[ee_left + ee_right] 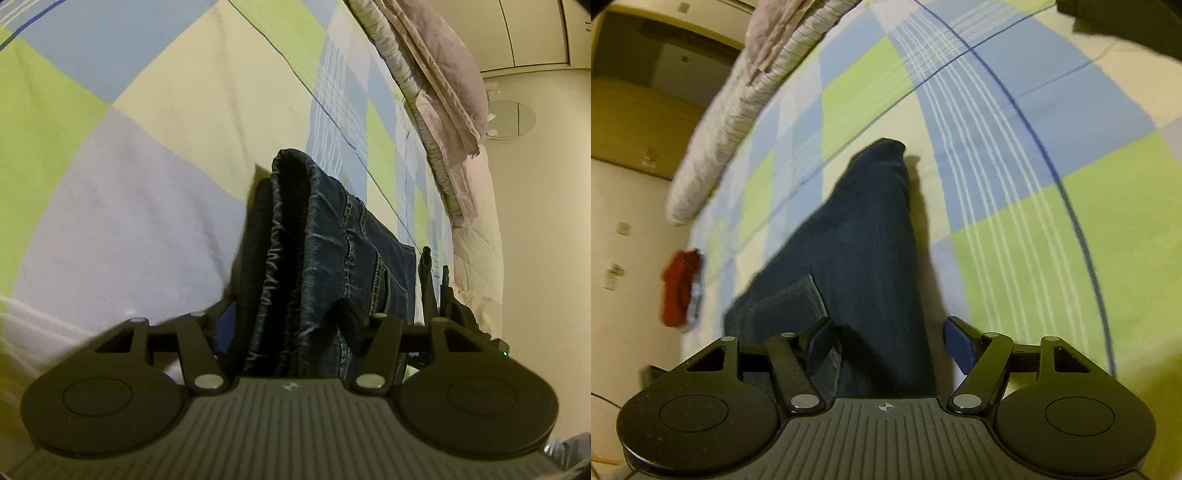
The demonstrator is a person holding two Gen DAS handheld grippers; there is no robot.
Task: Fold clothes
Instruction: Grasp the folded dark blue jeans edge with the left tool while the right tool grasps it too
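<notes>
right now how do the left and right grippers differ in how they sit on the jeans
The left gripper has the bunched jeans packed between its fingers, edge-on; the right gripper stands open over a flat stretch, its right pad clear of the cloth. Both point down at the same jeans on the checked bedspread.

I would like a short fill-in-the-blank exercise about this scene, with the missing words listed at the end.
1. The garment between the fingers of the left gripper is a pair of dark blue ____.
2. The jeans lie on a checked ____ in blue, green and cream.
3. At the bed's edge in the right wrist view lies a bundle of ____ cloth.
4. The right gripper has its jaws ____, one on each side of the denim.

Missing words: jeans; bedsheet; red; open
</notes>
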